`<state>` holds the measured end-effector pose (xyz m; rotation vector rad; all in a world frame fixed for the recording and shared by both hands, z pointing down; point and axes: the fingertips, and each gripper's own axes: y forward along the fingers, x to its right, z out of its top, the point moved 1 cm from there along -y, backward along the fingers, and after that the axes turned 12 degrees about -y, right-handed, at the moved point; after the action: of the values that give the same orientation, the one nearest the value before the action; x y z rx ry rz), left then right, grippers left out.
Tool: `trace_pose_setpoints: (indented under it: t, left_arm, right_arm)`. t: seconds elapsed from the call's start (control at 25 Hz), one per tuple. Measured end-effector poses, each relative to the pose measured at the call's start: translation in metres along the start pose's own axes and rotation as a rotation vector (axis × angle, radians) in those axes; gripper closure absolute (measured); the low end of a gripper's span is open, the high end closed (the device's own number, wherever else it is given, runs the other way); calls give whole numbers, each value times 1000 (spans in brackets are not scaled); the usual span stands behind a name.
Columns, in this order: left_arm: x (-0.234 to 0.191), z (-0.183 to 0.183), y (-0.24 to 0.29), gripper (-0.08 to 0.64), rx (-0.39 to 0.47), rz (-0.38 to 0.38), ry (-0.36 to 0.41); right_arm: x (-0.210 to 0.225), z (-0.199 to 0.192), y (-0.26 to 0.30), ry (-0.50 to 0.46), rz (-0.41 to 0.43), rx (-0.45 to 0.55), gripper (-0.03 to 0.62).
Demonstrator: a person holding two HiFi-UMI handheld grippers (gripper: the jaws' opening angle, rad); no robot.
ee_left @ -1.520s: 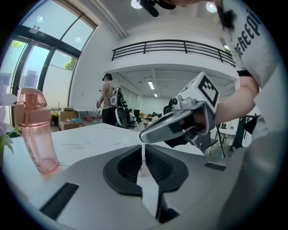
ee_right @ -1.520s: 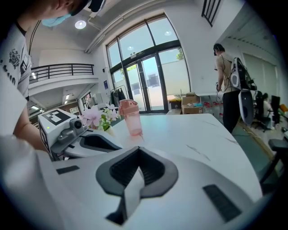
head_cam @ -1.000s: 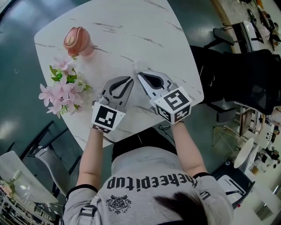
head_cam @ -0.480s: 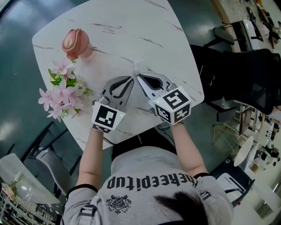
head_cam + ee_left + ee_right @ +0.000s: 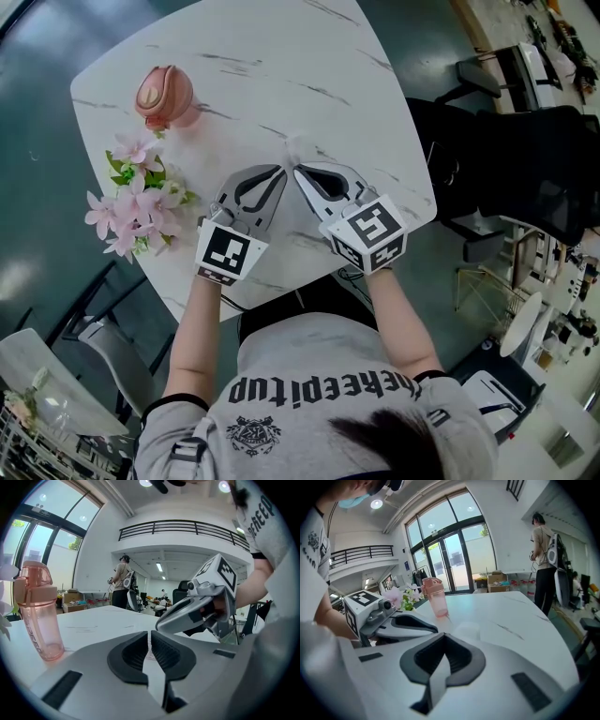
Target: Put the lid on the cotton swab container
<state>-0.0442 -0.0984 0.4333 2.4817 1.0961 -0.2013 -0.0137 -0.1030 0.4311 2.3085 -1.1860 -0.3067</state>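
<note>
- My left tongs (image 5: 279, 173) are all but closed: in the left gripper view (image 5: 150, 637) only a thin slit shows between the dark ribbed pads, and I can make out nothing caught in it.
- My right tongs (image 5: 299, 172) are closed as well; in the right gripper view (image 5: 443, 639) the tips meet, with nothing between them.
- Both lie low over the tabletop (image 5: 281, 66), tips angled toward each other and almost touching, so that together they form a narrow V pointing to 12 o'clock.
- Each carries its marker cube at the 6 o'clock end, the left cube (image 5: 228, 251) and the right cube (image 5: 367, 232), just ahead of my hands.
- The cotton swab container (image 5: 292, 147) stands just past the tips at 12 o'clock, small, clear and faint against the white marble. In the right gripper view (image 5: 467, 630) it is a pale round shape just ahead of the tips. I cannot tell whether its lid is on.
- A pink bottle (image 5: 164, 91) stands upright well away at 10 o'clock, near the tabletop's far left corner.
- A bunch of pink flowers (image 5: 136, 192) lies at 9 o'clock from my left tongs, near the left edge.
- A black chair (image 5: 534, 159) stands off the tabletop at 3 o'clock.
- In the hall beyond, a person (image 5: 543, 569) stands with their back turned.
</note>
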Motion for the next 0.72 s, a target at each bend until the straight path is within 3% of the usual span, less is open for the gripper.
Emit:
trace_pose_setpoints:
  t: [0.72]
  left_arm:
    - [30,24,-11,531,52,27,58]
  right_arm:
    - [-9,25,-33,-41,2,115,582]
